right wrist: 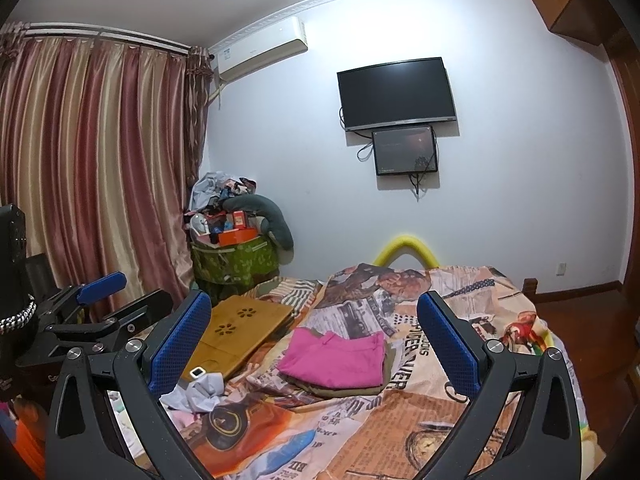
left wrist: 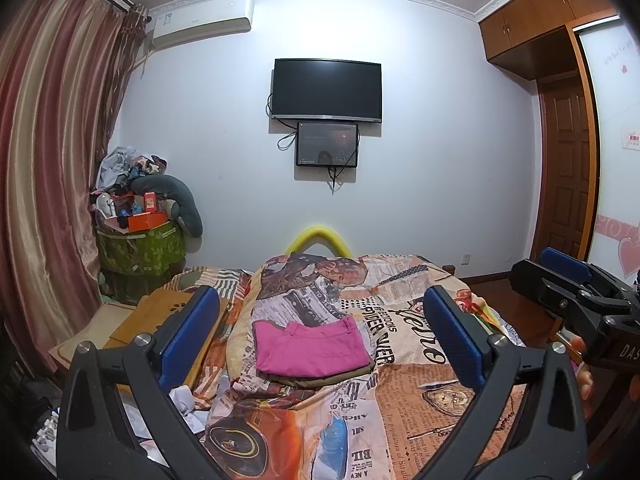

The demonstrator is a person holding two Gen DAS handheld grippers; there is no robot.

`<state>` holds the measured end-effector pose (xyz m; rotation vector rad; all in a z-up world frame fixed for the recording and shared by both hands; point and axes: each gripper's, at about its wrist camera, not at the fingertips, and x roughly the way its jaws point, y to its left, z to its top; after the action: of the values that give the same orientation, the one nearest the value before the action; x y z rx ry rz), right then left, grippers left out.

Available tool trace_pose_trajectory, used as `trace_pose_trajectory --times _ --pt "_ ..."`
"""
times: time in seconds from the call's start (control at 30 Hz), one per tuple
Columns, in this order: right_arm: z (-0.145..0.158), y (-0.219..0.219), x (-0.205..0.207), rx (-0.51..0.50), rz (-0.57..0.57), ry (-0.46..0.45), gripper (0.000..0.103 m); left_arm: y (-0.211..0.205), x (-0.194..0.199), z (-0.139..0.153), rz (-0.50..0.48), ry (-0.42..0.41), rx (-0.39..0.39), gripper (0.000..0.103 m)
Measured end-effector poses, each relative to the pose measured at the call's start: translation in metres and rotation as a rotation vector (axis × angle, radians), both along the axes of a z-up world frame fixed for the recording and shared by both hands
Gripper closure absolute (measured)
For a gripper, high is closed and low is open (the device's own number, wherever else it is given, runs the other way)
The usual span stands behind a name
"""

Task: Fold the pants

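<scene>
Folded pink cotton pants (left wrist: 311,347) lying on an olive folded garment (right wrist: 352,390) upon newspaper-print bedspread (left wrist: 420,396), left gripper (left wrist: 320,336) wide open and empty, right gripper (right wrist: 316,338) wide open, empty, both above the bed.

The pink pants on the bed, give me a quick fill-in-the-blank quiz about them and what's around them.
1. The folded pink pants lie on top of a folded ____ garment.
2. Both the left tool and the right tool are ____ and hold nothing.
3. The bamboo lap desk lies to the ____ of the pants.
4. On the wall, the small screen hangs ____ the television.

Missing words: olive; open; left; below
</scene>
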<state>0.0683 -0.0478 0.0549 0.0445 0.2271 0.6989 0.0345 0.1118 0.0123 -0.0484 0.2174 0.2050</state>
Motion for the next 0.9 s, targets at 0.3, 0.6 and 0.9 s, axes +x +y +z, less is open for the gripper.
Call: trace_pose_trajectory --times 0.3,0.6,0.9 --pt "0.0005 -0.0023 -0.0006 0.001 -0.003 -0.001 0.001 0.0006 0.0017 -0.0033 -0.003 0.006 -0.008 0.0" --pt "0.0007 -0.0065 0.0018 0.01 -0.009 0.004 0.001 0.0 0.0009 -0.0052 -0.007 0.007 -0.008 0.0" --pt "0.0007 -0.0085 0.002 0.013 -0.009 0.006 0.001 -0.0027 0.0015 -0.0043 -0.023 0.009 -0.003 0.0"
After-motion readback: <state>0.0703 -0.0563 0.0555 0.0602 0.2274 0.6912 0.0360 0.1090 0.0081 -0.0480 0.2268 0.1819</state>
